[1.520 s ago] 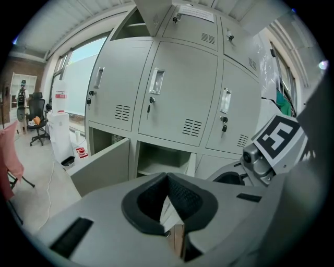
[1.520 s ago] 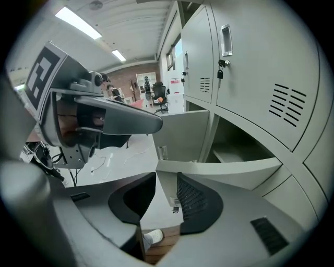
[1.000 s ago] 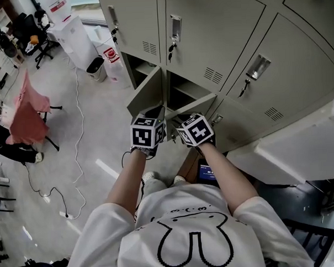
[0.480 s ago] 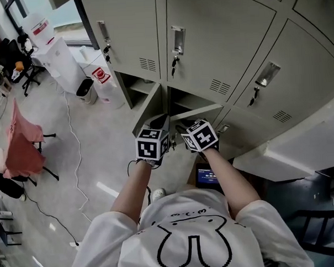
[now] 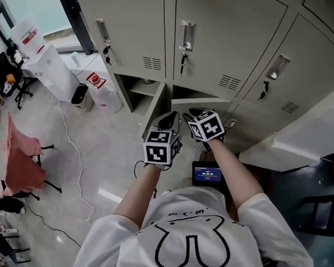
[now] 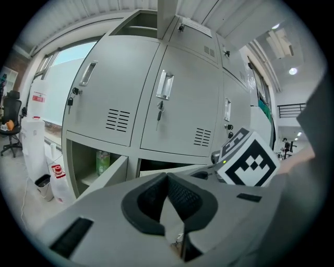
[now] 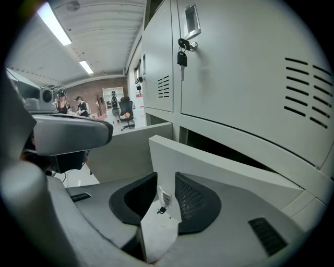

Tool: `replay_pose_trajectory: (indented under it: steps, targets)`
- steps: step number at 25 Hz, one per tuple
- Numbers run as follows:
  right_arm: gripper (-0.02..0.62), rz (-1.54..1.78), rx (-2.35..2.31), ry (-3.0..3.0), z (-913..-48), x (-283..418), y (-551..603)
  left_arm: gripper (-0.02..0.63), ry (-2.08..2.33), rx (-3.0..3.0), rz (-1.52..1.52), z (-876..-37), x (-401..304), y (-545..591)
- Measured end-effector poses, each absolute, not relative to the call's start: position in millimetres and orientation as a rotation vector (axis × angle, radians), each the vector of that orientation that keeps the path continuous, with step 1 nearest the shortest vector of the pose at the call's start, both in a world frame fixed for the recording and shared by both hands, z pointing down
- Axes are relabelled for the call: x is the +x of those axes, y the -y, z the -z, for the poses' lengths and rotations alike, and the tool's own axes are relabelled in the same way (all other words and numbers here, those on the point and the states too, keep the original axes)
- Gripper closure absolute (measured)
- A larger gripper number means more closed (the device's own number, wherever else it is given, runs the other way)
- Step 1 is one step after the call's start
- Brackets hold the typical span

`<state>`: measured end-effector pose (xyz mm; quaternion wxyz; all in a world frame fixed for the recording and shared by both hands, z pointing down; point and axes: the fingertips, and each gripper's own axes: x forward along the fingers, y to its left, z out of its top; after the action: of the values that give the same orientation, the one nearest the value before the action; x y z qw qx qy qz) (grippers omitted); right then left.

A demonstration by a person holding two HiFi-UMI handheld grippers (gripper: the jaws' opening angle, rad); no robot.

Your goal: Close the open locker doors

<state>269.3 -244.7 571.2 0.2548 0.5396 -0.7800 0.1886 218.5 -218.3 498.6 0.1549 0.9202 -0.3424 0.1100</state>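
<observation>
Black ribbed pads of the right gripper are pressed on the free edge of the right locker door. A small latch plate on that door is seen between them, and the jaws have just been closed a little further on it. The jaws of the left gripper are brought together at the tips, with only a pale wedge-shaped gap left behind them. This gripper is held just to the right of the left locker door, along its outward face; whether it touches the door cannot be told.

Both doors belong to the lower row of grey metal lockers and are hinged on their right sides. The right one is swung nearly shut, with a narrow dark slit left above it. The left one is still angled well out toward the near side. A green bottle is seen on the shelf of the left compartment. The upper doors are shut, with keys hung in their locks.

Farther left, a dark waste bin and a white unit stand on the floor. A cable is trailed past a chair draped in pink cloth.
</observation>
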Motion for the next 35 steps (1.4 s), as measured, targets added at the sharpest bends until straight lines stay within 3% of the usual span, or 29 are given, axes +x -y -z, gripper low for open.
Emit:
replay_pose_trajectory:
  steps: [35]
  targets:
    - [0.5,-0.448,1.574,2.076,-579,319,302,0.591,1.099,2.577,-0.297,-513,238,242]
